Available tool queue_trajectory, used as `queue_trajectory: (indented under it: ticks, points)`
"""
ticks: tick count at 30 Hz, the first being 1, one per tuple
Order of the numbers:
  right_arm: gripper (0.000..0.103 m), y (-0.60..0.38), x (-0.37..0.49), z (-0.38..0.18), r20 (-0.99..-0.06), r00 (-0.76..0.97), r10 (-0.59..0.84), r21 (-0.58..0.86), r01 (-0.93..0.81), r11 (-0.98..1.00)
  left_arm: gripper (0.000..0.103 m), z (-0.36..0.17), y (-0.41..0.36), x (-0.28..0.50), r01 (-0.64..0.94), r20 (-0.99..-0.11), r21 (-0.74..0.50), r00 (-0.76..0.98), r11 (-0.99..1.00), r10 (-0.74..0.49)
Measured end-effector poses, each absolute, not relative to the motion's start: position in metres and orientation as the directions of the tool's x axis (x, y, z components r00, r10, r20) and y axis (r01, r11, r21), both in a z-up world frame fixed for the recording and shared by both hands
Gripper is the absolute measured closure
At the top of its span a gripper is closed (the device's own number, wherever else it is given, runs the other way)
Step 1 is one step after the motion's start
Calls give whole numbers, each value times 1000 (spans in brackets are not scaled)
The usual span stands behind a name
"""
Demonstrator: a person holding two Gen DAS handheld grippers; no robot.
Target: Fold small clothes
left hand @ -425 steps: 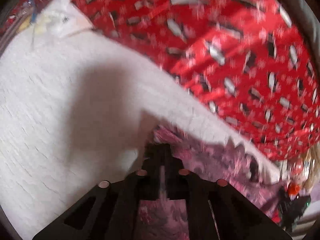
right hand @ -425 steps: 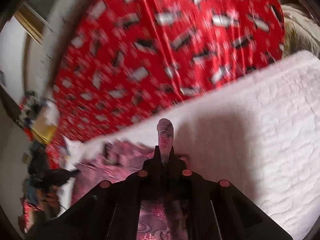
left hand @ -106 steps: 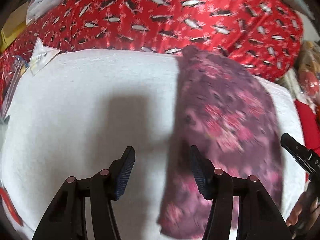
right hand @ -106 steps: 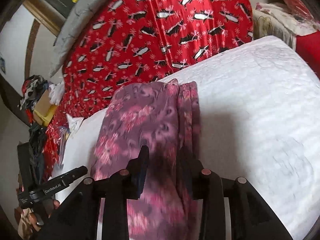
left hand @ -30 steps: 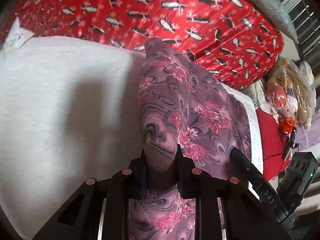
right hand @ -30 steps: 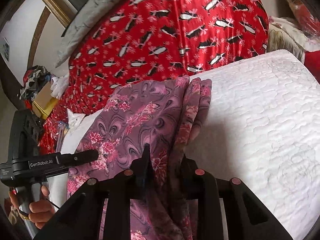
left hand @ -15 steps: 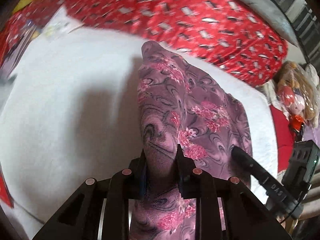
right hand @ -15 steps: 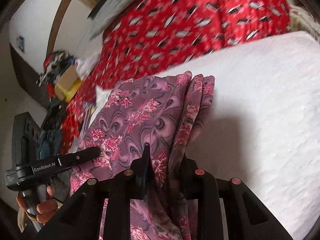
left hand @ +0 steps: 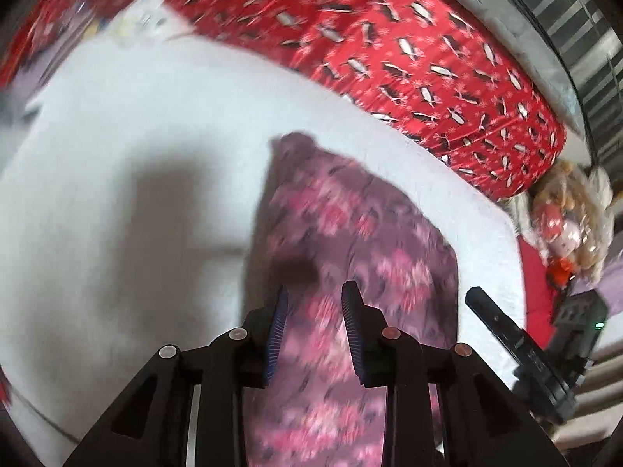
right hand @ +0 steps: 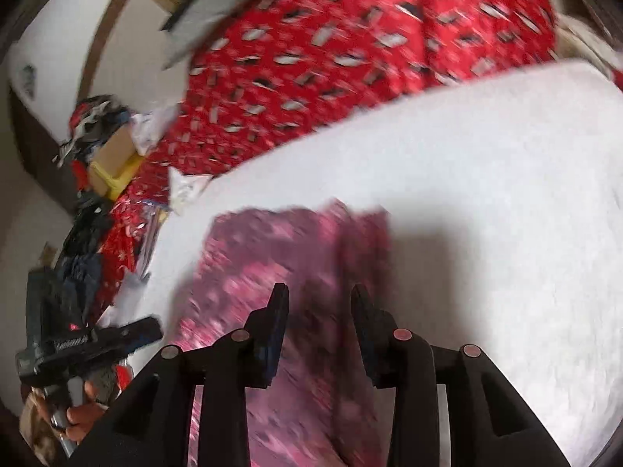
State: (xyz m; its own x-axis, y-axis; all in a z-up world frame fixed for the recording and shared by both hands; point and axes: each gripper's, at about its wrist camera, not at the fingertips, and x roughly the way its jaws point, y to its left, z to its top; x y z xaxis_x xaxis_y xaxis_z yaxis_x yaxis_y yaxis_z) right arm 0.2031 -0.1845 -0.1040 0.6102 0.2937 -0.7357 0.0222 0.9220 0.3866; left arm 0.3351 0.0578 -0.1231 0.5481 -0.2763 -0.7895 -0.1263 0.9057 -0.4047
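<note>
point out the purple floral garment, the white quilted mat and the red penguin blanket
purple floral garment (left hand: 350,233), left wrist view, middle of the folded cloth
white quilted mat (right hand: 486,194), right wrist view, bare part
red penguin blanket (left hand: 389,46), left wrist view, middle

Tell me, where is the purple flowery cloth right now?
The purple flowery cloth lies on the white quilt, right in front of both grippers in both wrist views, with the red penguin blanket behind it.

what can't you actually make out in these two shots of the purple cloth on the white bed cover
- Purple cloth: its pattern is smeared by motion blur in both views.
- Its near end: hidden behind the left tongs and right tongs and cut off by the bottom edge.
- How many layers are folded: unreadable in the blur.
- White bed cover: texture washed out.
- Bagged items at the far right: too blurred to identify.
</note>
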Motion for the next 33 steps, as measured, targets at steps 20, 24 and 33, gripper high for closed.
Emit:
queue_trajectory:
  ticks: [20,24,33]
  points:
    - [80,-188,196,-111,-742,589,321,381,-23,924,69,-118,49,305,-124,-829,-258,537,958,-154]
    - [77,-179,174,-143,-820,501,275,307,-21,952,58,-147,48,273,-158,-857,-269,489,950,-161]
    - [65,-159,137,-122,-832,495,251,236,-94,967,48,-129,24,216,-147,-852,-152,520,977,-54]
